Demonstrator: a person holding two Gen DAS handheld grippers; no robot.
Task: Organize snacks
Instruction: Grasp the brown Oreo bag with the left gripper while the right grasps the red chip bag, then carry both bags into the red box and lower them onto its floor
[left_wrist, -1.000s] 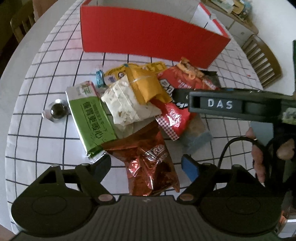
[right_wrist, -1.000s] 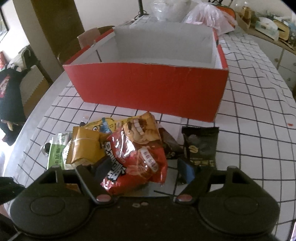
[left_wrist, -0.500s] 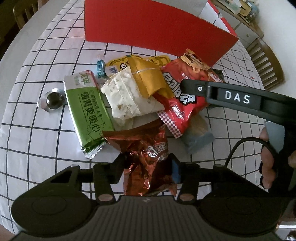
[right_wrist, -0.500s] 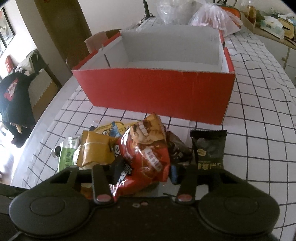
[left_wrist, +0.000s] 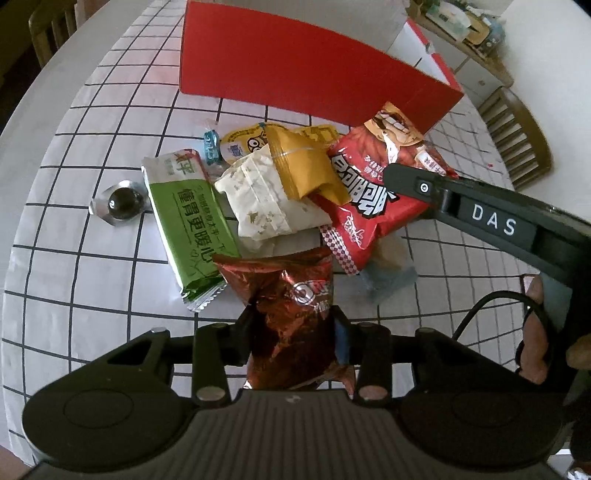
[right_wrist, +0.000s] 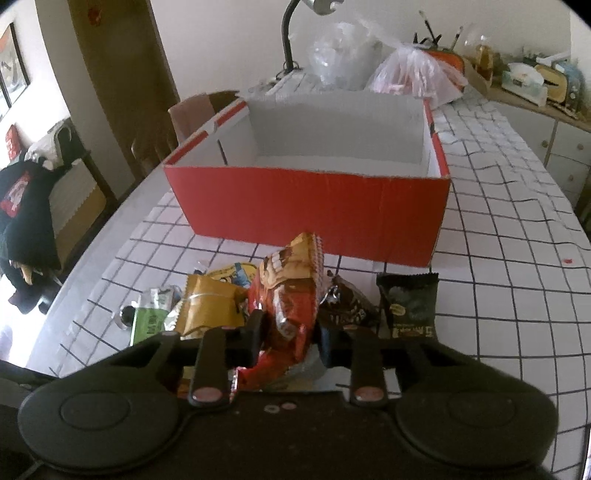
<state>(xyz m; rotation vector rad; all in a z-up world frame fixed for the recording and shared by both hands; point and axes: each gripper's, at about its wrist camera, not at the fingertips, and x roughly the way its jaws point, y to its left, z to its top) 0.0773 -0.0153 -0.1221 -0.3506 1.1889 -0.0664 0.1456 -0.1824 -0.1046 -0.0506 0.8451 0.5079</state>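
My left gripper (left_wrist: 291, 328) is closing, and its pads press the sides of a shiny red-brown foil snack bag (left_wrist: 291, 295) lying on the checked tablecloth. The right gripper (right_wrist: 290, 328) is closing too and squeezes a red snack bag (right_wrist: 288, 295), crumpled and raised off the pile; in the left wrist view this gripper (left_wrist: 402, 177) reaches in from the right onto the same red bag (left_wrist: 362, 199). Behind the pile stands the open red box (right_wrist: 306, 206), white inside with nothing in it. A green packet (left_wrist: 188, 221), a white packet (left_wrist: 266, 199) and a mustard packet (left_wrist: 303, 170) lie between.
A black packet (right_wrist: 410, 306) and a dark brown one (right_wrist: 347, 306) lie right of the red bag. A round foil cup (left_wrist: 120, 201) sits left of the green packet. Plastic bags (right_wrist: 413, 70) stand behind the box. A wooden chair (left_wrist: 517, 136) is at the right, the table's edge at the left.
Both grippers went from wide open to shut: the left on the foil bag, the right on the red bag, which now stands crumpled and higher. The right gripper rose a little.
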